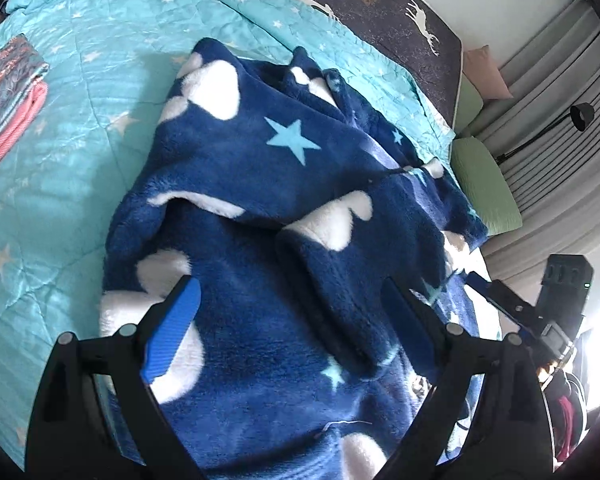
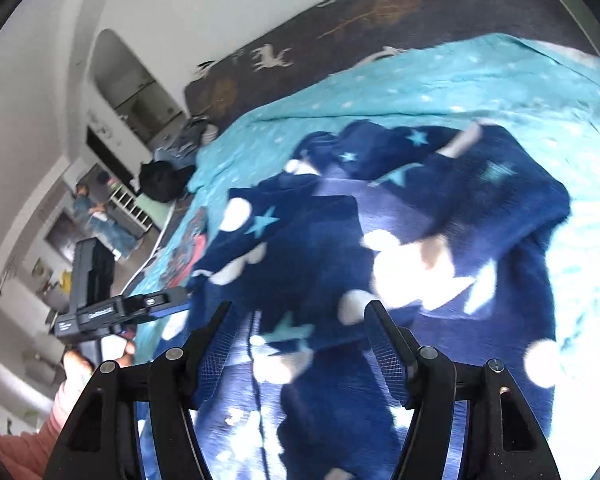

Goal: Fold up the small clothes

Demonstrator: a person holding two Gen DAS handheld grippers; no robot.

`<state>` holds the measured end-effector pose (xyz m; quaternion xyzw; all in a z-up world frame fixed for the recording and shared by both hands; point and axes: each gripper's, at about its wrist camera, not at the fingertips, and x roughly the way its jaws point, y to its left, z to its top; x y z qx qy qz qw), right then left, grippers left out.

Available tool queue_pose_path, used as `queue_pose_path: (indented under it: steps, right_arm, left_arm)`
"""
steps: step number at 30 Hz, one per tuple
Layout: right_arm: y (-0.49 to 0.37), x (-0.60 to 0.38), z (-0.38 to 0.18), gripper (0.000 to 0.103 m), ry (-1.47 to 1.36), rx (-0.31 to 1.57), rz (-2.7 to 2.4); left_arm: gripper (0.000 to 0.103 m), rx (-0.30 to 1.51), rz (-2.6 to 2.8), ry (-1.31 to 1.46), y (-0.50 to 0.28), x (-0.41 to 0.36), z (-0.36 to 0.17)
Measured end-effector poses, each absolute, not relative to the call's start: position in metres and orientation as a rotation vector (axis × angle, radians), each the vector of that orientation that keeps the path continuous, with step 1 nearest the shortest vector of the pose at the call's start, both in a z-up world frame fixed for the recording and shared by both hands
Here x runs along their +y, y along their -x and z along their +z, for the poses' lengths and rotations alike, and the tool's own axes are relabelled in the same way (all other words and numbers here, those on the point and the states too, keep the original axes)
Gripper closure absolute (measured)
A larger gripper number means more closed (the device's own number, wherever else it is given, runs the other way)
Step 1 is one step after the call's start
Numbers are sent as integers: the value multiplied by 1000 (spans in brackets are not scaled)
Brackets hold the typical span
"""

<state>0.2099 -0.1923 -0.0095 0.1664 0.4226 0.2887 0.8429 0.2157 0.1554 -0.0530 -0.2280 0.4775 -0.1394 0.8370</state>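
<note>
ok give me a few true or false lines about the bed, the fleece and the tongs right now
1. The navy fleece garment with white clouds and pale blue stars lies on the turquoise star-print quilt. True.
2. The left tongs are clamped on the fleece. False: they stand open above it, gripping nothing.
3. A folded stack of patterned and coral striped clothes sits on the quilt apart from the fleece. True.
4. The fleece is already folded into a neat square. False: it lies rumpled, with flaps overlapping.
5. The right tongs hold a red sock. False: nothing is between their fingers.
</note>
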Motion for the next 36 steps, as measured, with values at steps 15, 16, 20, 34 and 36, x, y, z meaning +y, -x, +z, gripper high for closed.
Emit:
queue_pose_path:
  steps: [15, 16, 20, 34, 36]
  right_arm:
    - [-212, -239, -9, 36, -233, 824, 255]
    - [-214, -244, -10, 36, -217, 824, 204]
    - [-230, -260, -19, 36, -146, 842, 62]
    - [-283, -245, -39, 37, -105, 932, 38]
    - [-277, -249, -38, 37, -124, 936, 61]
  left_arm:
    - [92, 1012, -338, 318, -230, 103, -47]
    - [92, 982, -343, 311, -229, 104, -35]
    - [92, 873, -330, 237, -235, 106, 12]
    - [92, 931, -49, 29, -310, 157, 1]
    - [91, 1007, -44, 53, -311, 164, -26]
